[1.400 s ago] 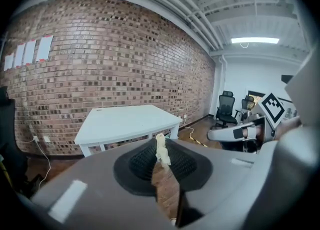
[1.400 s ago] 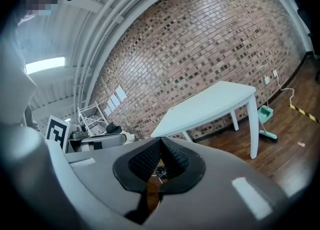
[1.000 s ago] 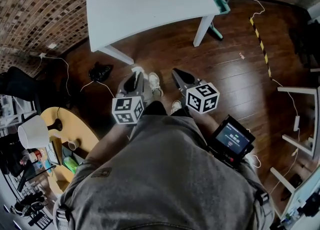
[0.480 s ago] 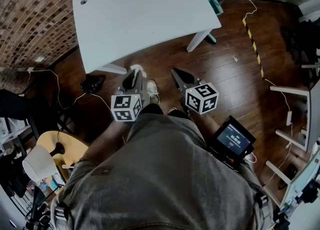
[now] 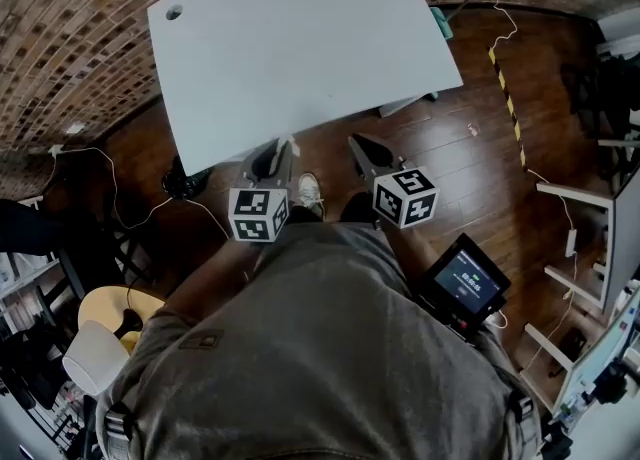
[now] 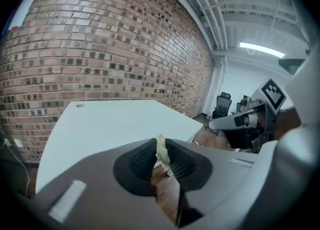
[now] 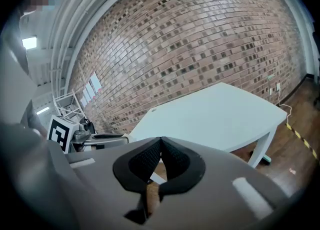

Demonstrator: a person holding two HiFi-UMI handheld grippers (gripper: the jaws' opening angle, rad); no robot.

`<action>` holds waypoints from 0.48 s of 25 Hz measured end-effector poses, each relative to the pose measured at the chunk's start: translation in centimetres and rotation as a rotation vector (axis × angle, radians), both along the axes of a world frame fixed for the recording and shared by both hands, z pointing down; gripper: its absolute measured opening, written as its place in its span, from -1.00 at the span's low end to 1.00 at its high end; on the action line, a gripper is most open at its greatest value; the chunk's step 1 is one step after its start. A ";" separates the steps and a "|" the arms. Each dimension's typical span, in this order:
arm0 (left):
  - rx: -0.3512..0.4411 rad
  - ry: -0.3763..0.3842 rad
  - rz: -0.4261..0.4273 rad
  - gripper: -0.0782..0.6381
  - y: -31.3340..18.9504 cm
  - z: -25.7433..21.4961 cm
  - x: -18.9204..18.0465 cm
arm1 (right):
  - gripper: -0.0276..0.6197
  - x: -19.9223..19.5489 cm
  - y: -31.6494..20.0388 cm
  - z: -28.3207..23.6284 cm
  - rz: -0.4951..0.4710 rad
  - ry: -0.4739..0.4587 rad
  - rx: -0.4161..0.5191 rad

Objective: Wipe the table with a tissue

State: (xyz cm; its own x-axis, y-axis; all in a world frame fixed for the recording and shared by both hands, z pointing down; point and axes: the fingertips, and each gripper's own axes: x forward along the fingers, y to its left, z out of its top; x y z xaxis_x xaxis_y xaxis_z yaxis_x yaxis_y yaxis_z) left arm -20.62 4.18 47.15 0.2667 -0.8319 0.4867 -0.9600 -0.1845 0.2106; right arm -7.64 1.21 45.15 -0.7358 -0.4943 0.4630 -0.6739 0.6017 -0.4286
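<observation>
A pale blue-white table stands ahead of me, its front edge just beyond both grippers; its top shows bare. My left gripper is shut on a small piece of tissue, whose white tip sticks out past the jaws at the table's near edge. My right gripper is shut with nothing between its jaws, held over the wooden floor just short of the table.
A table leg and a teal object show at the table's right. Cables run over the dark wood floor at left, striped tape at right. White frames stand far right; a lamp sits lower left.
The table has come much closer in the head view, now reaching both grippers' tips. The grippers keep the same pose, the left still holding the tissue.
</observation>
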 end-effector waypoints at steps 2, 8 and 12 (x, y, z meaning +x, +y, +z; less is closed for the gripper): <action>-0.013 0.000 0.003 -0.64 -0.8 0.4 -0.4 | -0.87 -0.4 -1.1 0.3 -0.004 0.008 -0.006; -0.041 -0.027 -0.018 -0.64 -3.4 1.1 -0.7 | -0.87 -0.5 -4.5 1.1 -0.040 -0.001 -0.018; -0.075 -0.062 -0.057 -0.64 -4.6 1.9 -0.6 | -0.87 -0.3 -6.8 1.5 -0.091 -0.015 -0.025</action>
